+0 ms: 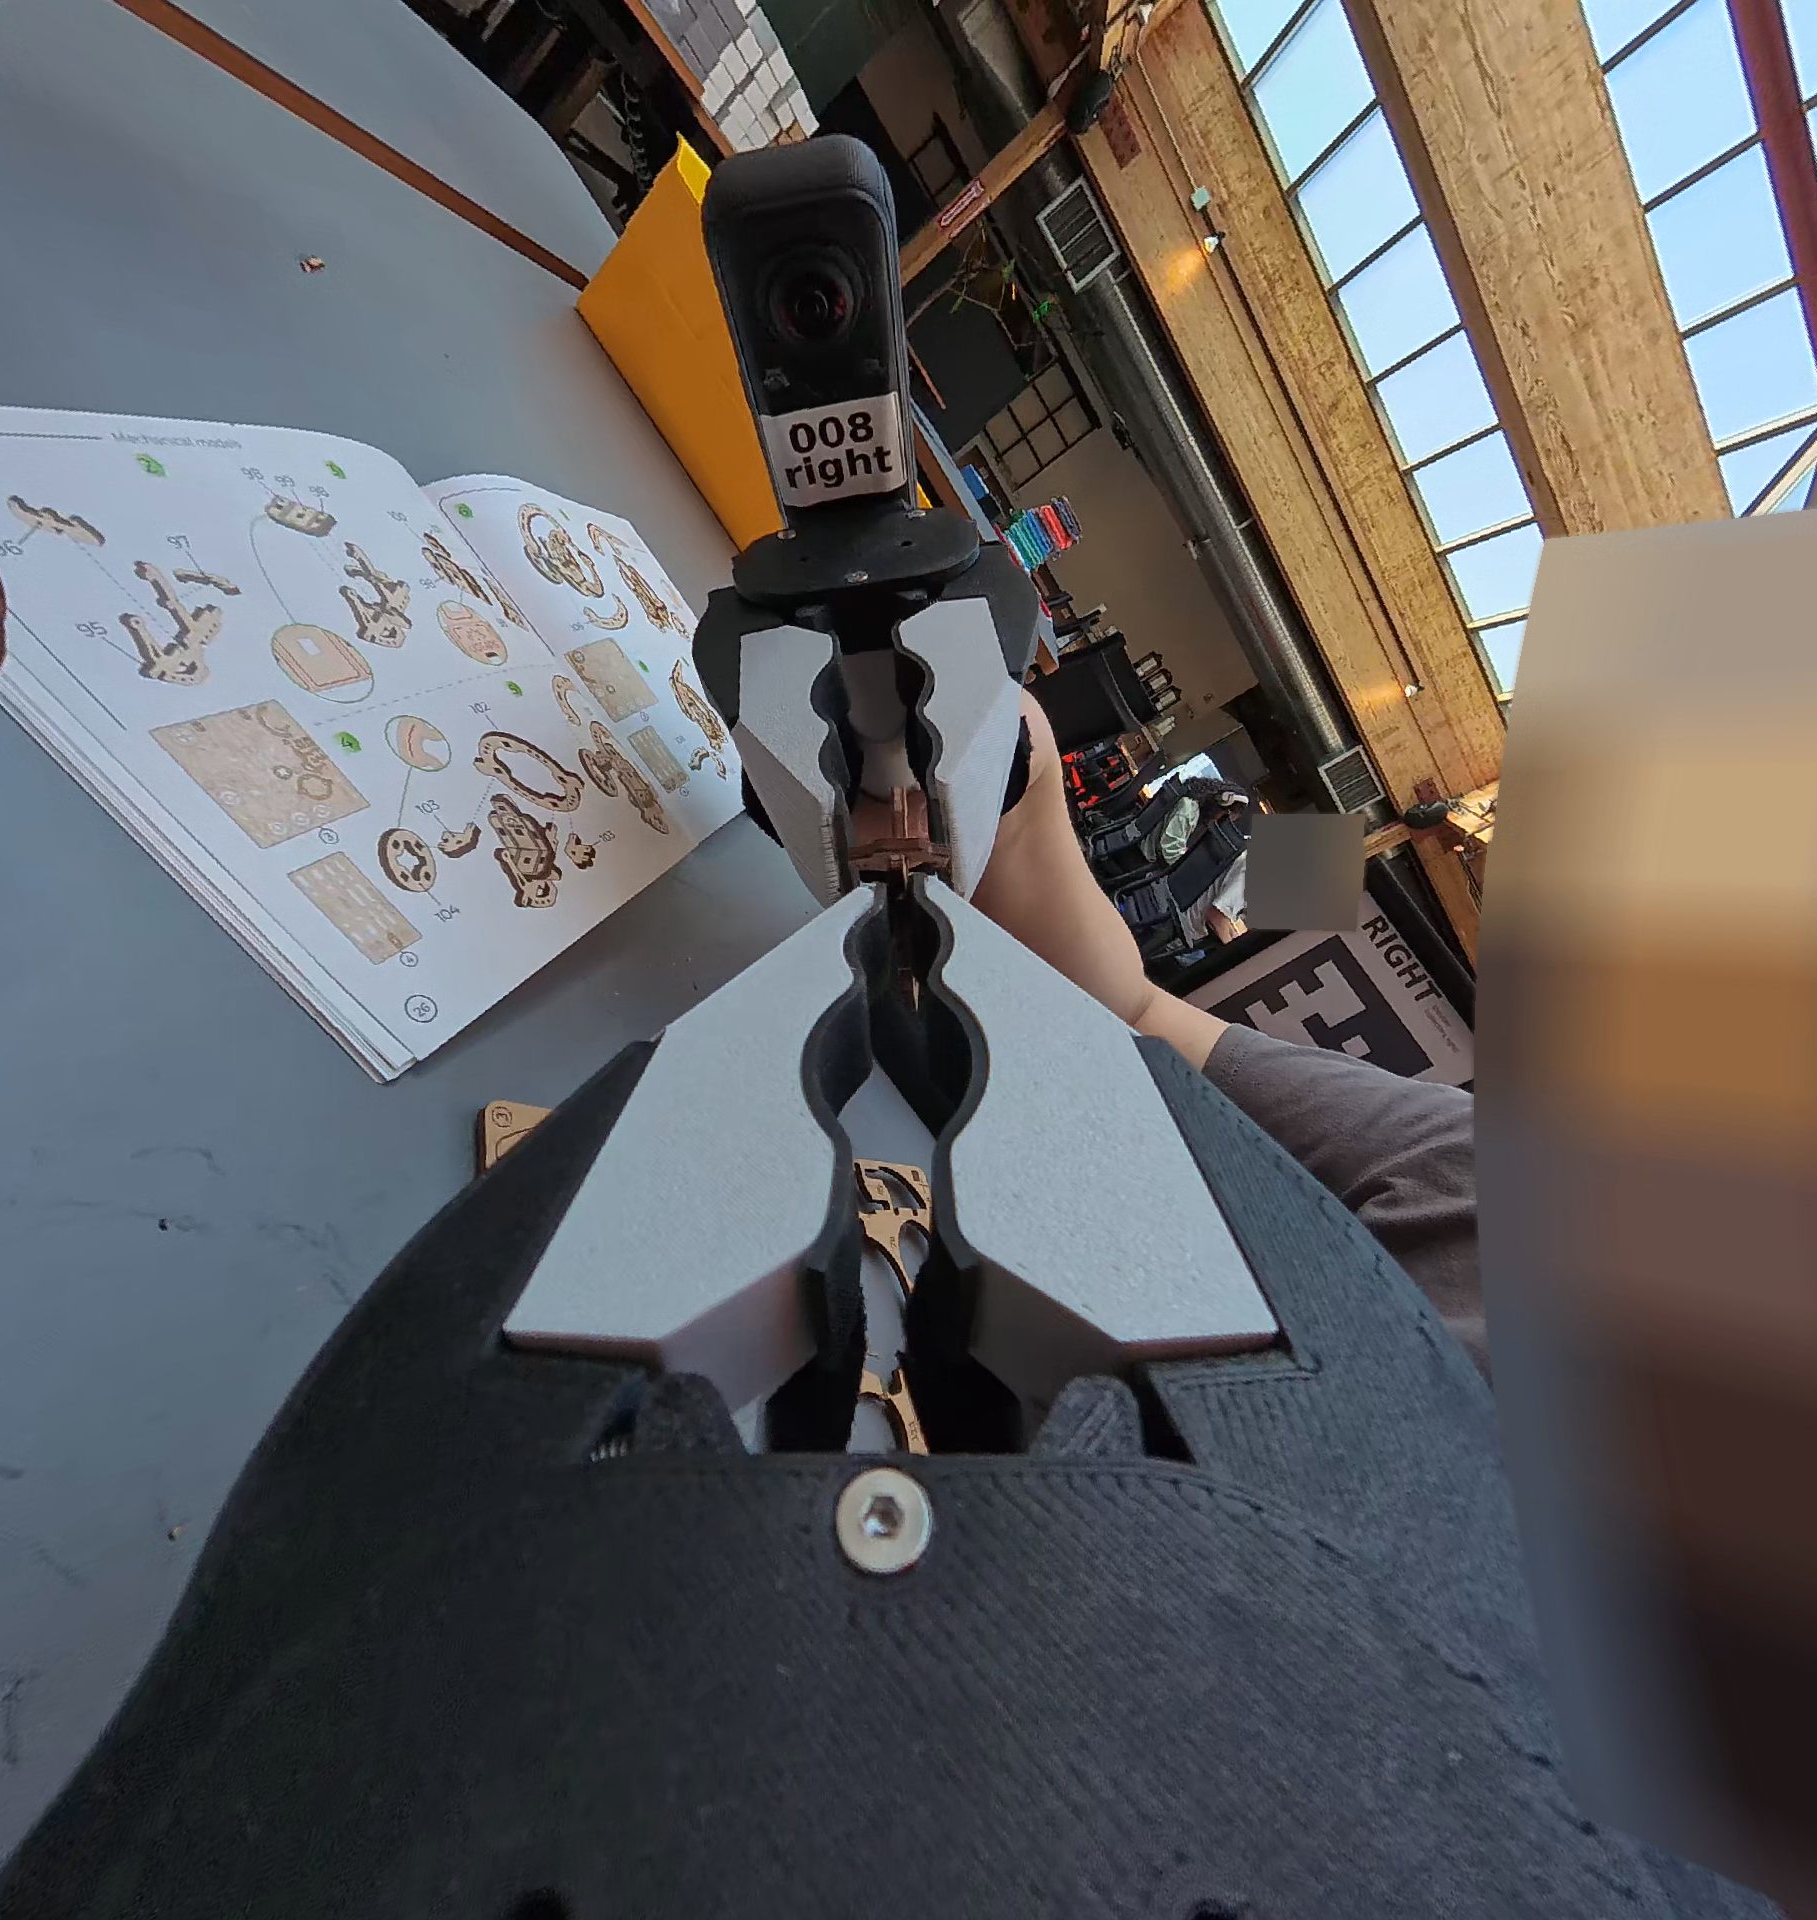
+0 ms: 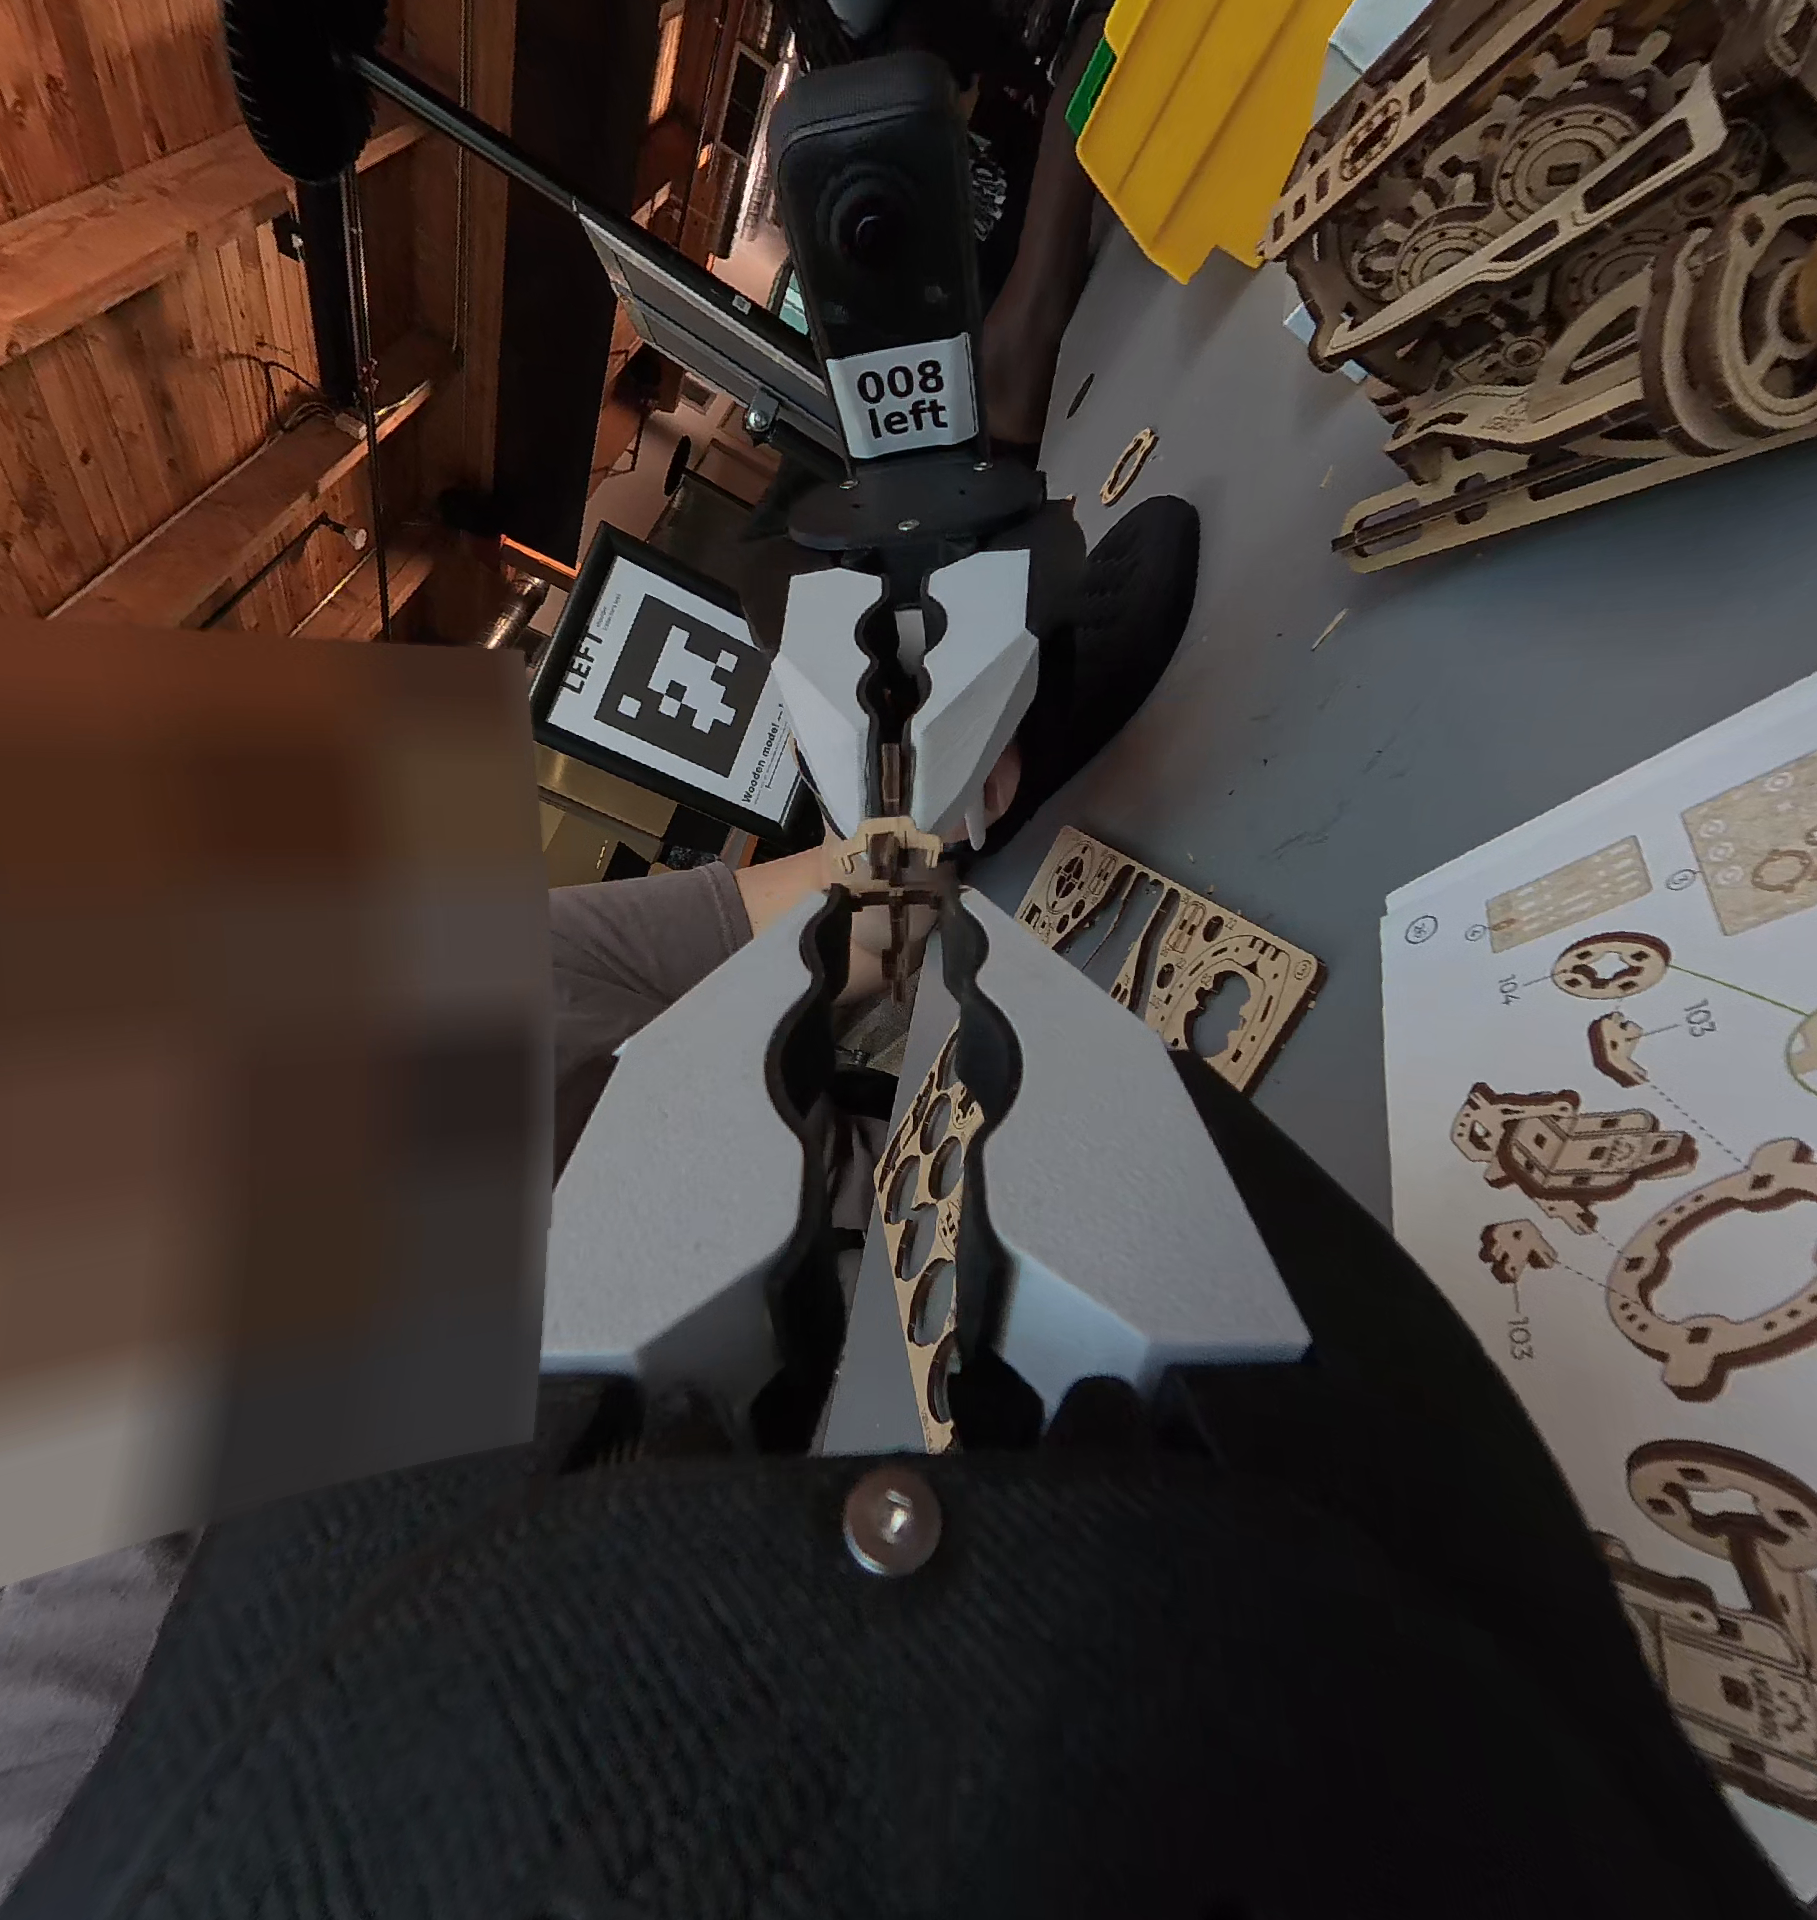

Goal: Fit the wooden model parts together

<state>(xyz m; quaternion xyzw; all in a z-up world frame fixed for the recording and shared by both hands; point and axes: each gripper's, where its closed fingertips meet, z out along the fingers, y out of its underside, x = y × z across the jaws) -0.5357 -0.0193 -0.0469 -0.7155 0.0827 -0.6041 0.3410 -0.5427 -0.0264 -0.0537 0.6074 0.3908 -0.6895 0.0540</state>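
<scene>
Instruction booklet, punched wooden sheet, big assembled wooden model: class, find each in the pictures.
Instruction booklet (image 1: 291,717): left wrist view, on its open left page.
Punched wooden sheet (image 2: 1174,951): right wrist view, on its flat face.
Assembled wooden model (image 2: 1569,208): right wrist view, on its geared side.

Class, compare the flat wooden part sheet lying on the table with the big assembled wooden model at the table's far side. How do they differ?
The part sheet is a thin flat panel with cut-out holes; the assembled model is a bulky structure of gears and wheels. The sheet lies flat on the grey table; the model stands upright. The sheet sits nearer the grippers, the model farther off. Both are pale laser-cut wood with dark edges.
</scene>
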